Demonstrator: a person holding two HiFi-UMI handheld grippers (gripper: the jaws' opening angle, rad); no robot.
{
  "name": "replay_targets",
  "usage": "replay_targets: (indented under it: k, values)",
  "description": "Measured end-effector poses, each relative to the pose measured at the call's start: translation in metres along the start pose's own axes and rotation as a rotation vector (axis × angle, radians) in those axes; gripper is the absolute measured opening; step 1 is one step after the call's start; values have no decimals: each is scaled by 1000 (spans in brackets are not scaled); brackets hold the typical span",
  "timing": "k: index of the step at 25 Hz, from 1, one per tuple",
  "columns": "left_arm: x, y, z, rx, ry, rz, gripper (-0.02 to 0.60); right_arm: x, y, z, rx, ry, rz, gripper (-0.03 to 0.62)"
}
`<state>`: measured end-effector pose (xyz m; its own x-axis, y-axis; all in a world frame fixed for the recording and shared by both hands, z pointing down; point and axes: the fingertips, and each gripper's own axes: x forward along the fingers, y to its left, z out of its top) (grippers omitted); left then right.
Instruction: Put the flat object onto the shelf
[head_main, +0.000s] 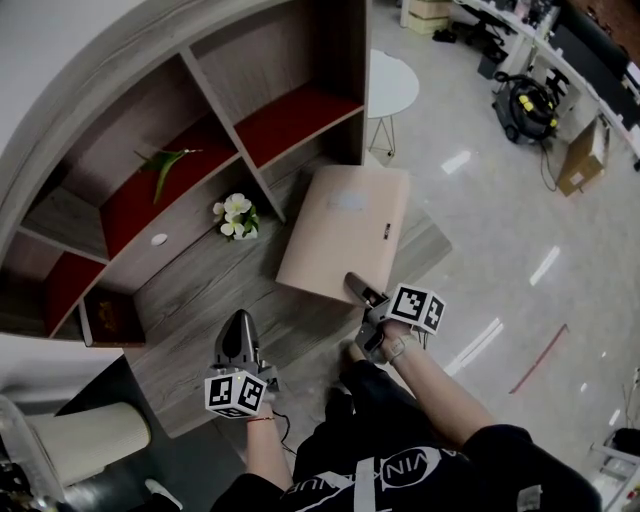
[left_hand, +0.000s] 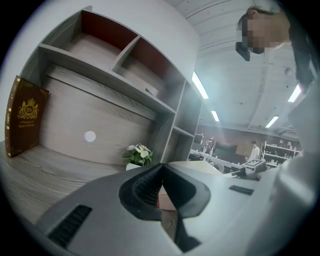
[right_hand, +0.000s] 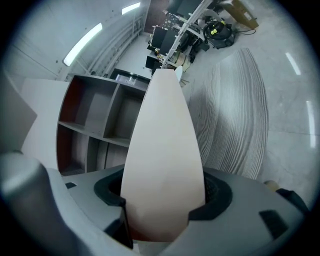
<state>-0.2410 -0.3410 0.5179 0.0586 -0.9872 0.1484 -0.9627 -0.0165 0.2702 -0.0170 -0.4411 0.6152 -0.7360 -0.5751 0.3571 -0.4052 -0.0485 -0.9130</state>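
Observation:
The flat object (head_main: 340, 235) is a pale beige board or slim box. It hangs tilted over the right end of the wide grey wooden shelf (head_main: 195, 290), its far edge near the red-backed compartments; I cannot tell whether it touches the wood. My right gripper (head_main: 356, 287) is shut on its near edge. In the right gripper view the board (right_hand: 162, 125) fills the gap between the pads of that gripper (right_hand: 164, 196). My left gripper (head_main: 239, 320) hovers over the shelf's near part, shut and empty. In the left gripper view its tips (left_hand: 161, 168) meet.
White flowers (head_main: 237, 216) in a small pot stand at the shelf's back, left of the board. A brown book (head_main: 110, 315) leans at the far left. A green sprig (head_main: 165, 160) lies in a red compartment. A round white table (head_main: 390, 85) and a yellow vacuum (head_main: 530, 105) stand beyond.

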Motion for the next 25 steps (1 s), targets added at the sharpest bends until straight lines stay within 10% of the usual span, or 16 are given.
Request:
replay_targets:
  k: [9,25]
  values:
    - [-9,-1,-1,0,7,-1,5,-9,-32,4,-174,11,-230,433]
    - [-20,9,-1,-25,5,9,5,-18,-54,5,-204,17,-326,442]
